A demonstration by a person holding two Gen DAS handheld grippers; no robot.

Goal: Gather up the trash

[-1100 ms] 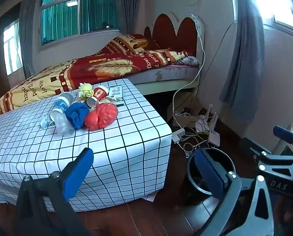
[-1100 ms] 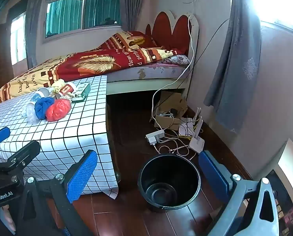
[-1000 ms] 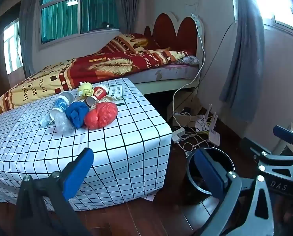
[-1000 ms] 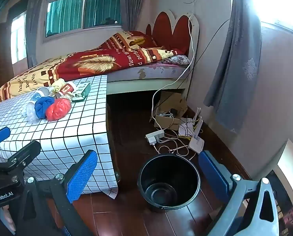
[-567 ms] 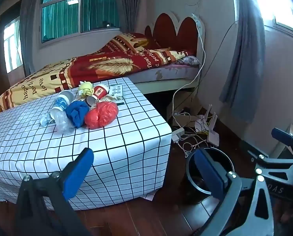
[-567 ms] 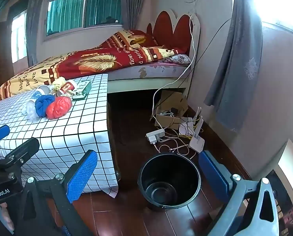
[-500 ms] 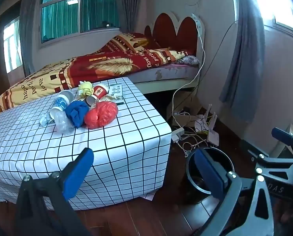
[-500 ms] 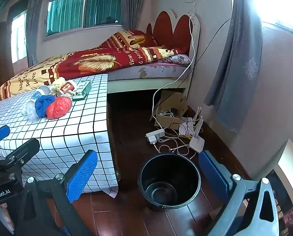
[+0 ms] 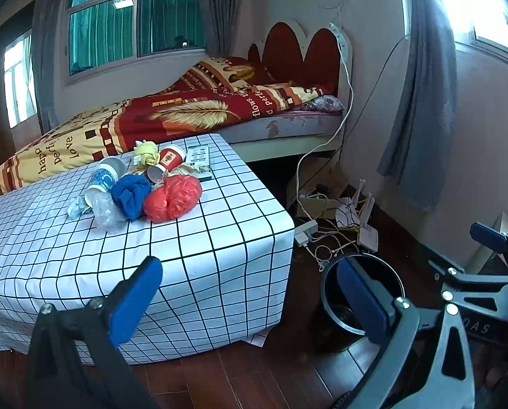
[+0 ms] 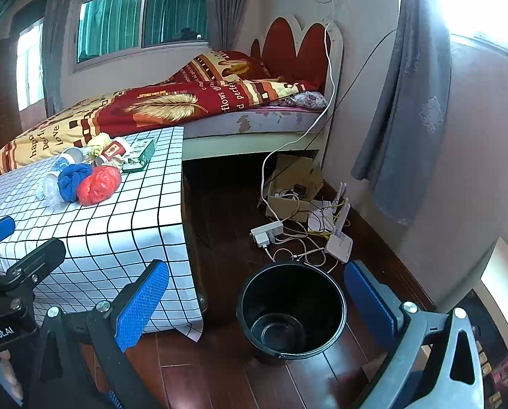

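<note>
a round black plastic bucket [image 10: 289,310] stands on the dark wood floor [image 10: 226,225] just right of the low table [image 9: 192,266], its glossy inside holding nothing that can be seen. the trash sits in a heap on the far left part of the table's white, black-gridded cloth: a crumpled red plastic bag [image 9: 172,197] touching a bunched blue cloth [image 9: 131,195], a clear crinkled wrapper [image 9: 105,212], a tipped blue-print paper cup [image 9: 102,181], a tipped red paper cup [image 9: 167,163] and a yellow wad [image 9: 145,151]. the left gripper [image 9: 250,298] and the right gripper [image 10: 254,301] both hang released, blue ribbed pads wide apart, grasping nothing. compared with a second ago, the scene is nearly unchanged; both grippers stay low at the near edge, well apart from the heap.
</note>
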